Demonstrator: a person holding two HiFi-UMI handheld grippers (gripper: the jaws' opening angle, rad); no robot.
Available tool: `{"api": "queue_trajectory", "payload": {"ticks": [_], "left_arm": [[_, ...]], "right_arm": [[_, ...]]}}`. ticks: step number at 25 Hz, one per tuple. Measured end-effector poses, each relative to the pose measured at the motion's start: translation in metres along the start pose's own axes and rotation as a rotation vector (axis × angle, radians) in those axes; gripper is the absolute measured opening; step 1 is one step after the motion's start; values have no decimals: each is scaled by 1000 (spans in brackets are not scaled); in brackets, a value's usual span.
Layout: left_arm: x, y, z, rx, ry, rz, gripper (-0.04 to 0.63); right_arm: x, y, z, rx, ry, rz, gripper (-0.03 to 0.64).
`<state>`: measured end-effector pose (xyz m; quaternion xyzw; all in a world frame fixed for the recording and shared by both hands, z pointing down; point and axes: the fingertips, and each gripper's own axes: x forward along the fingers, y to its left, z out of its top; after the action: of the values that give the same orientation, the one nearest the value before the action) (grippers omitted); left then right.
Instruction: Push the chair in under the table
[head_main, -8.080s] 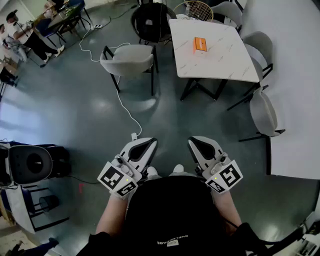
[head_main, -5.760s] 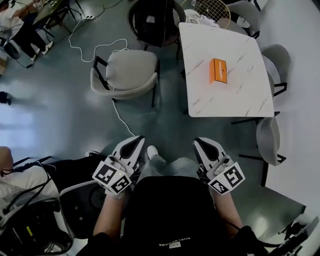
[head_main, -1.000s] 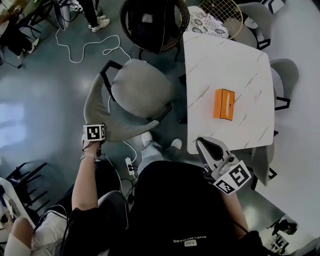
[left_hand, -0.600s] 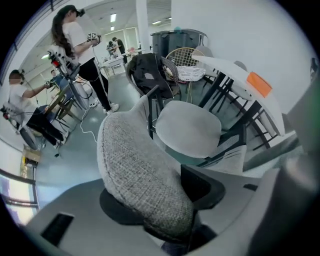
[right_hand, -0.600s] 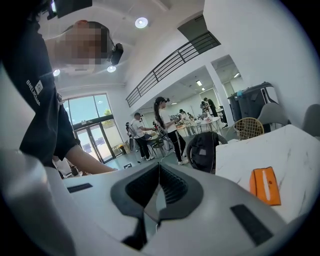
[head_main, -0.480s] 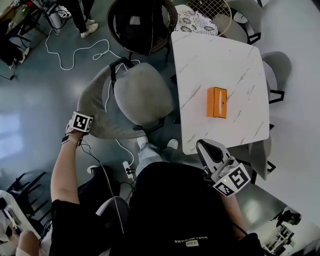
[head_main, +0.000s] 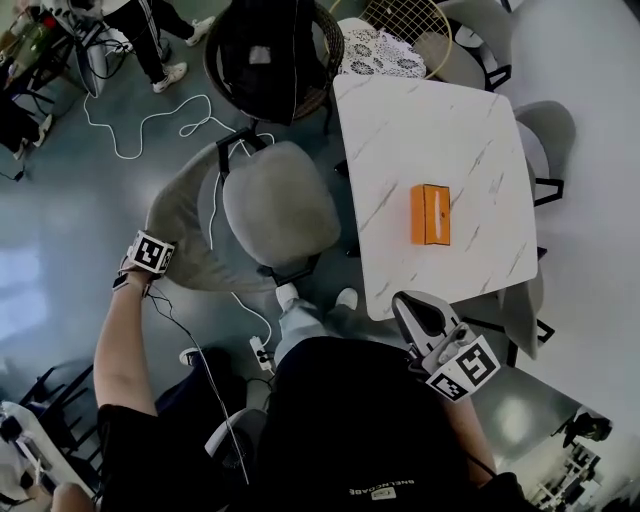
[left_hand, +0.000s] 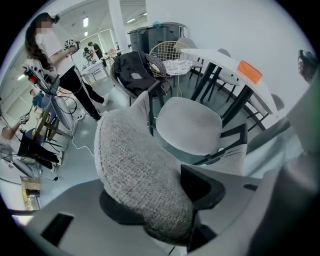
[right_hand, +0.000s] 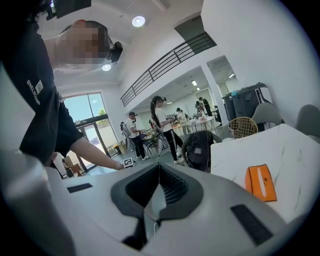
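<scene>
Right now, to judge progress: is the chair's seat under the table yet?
No: the head view shows the seat of the chair beside the table, clear of its edge.

A glossy grey-green floor (head_main: 70, 200) catches pale light at the left, and a white cable (head_main: 190, 99) loops across it. A round dark chair (head_main: 270, 50) draped in black stands beside a wire-backed chair (head_main: 400, 18), with a grey chair (head_main: 548, 130) further right. Behind them rises a plain white wall (left_hand: 215, 25). Farther off are a railed gallery (right_hand: 165, 67), a round ceiling lamp (right_hand: 138, 21) and tall glass doors (right_hand: 87, 117).
</scene>
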<state>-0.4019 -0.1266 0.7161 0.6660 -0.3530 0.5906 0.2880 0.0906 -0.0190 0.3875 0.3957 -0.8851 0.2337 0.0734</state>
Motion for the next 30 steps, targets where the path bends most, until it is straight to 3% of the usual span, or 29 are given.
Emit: {"api": "queue_trajectory", "payload": {"ticks": [3,6,8,12,14,16,19,23,30], "left_arm": [[1,9,3,-28,-10,-11,229],[4,13,8,-165,-29,-29,227],[3,11,5,-361,-38,-43,227],[1,-16,-5,-918,-117,-198,229],[2,-25,-8,-1084,-200,-220,233],[6,-24,-11,-1187,-265,-192,236],[11,-12,-14,-1244,-299,-106,236],[14,-4,-17,-1232,-282,-56,234],[15,-5,-19,-1160,-256,-28,144]], "right_arm": [[6,2,1,1,2,-3,11],[11,5,2,-13,-1,-2,12],[12,8,2,-24,-3,-2,11],[11,8,5,-22,-13,-15,12],[10,8,4,-17,-14,-17,12],[11,9,4,-15,-11,-13,12],[13,10,2,-24,-3,-5,11],[13,10,0,-23,6,-9,12],[7,3,-3,-1,5,-28,12]]}}
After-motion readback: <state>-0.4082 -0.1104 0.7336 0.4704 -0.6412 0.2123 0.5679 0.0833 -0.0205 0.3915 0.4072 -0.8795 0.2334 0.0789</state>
